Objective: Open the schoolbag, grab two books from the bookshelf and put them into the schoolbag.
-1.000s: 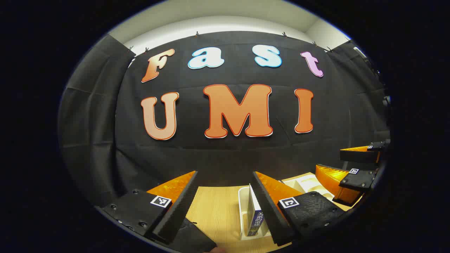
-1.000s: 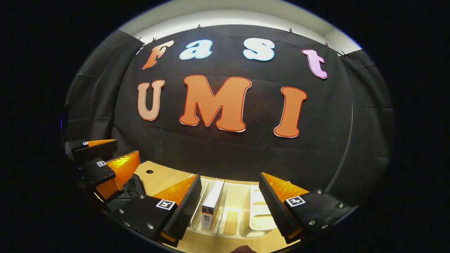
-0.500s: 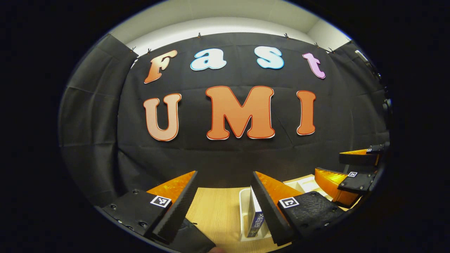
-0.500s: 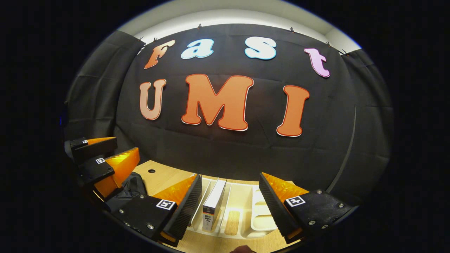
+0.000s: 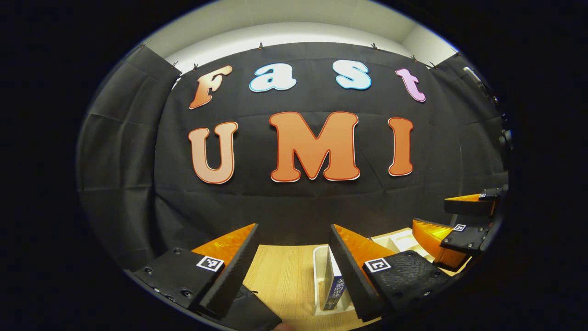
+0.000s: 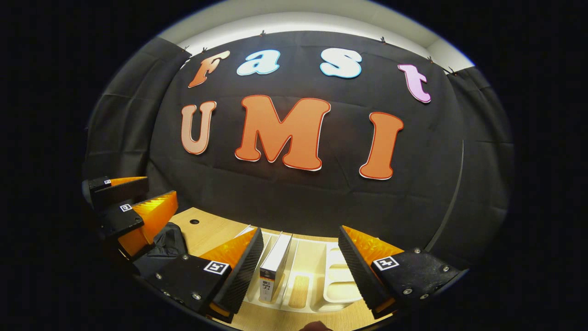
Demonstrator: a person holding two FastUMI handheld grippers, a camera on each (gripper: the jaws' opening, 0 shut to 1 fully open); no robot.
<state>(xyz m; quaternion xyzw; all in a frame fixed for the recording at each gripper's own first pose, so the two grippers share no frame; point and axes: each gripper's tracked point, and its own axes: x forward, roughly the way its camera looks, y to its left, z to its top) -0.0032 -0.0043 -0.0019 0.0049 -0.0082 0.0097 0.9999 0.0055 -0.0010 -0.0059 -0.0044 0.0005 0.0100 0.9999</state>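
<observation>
Black cloth (image 5: 294, 202) hangs behind a pale wooden surface (image 5: 285, 280), and on that surface stands a white bookshelf (image 6: 337, 285) made of narrow upright slots.

Seen in the right gripper view, a book with a white top edge (image 6: 273, 269) stands upright in one of the left slots of the bookshelf, its spine toward the camera; the slots to its right hold nothing that can be made out. In the left gripper view, a book with a blue spine (image 5: 334, 288) stands upright at the near end of the white rack (image 5: 318, 276); whether it is the same volume cannot be told.

A dark schoolbag (image 6: 163, 246) lies crumpled on the surface left of the bookshelf in the right gripper view, and dark fabric of it (image 5: 250, 312) shows at the bottom of the left gripper view. Whether it is unzipped cannot be told.

The right hand-held gripper (image 6: 301, 257) hovers over the bookshelf with its fingers wide apart, the white-edged book just inside its left finger (image 6: 243, 271), gripping nothing. The left hand-held gripper (image 5: 294, 257) likewise has its fingers spread, bare wood between them; the blue-spined book sits just beside its right finger (image 5: 349, 271), and contact cannot be judged.

Each gripper also appears at the edge of the other's view: the right one (image 5: 459, 216) above the bookshelf, the left one (image 6: 133, 202) above the schoolbag, both with jaws parted.
</observation>
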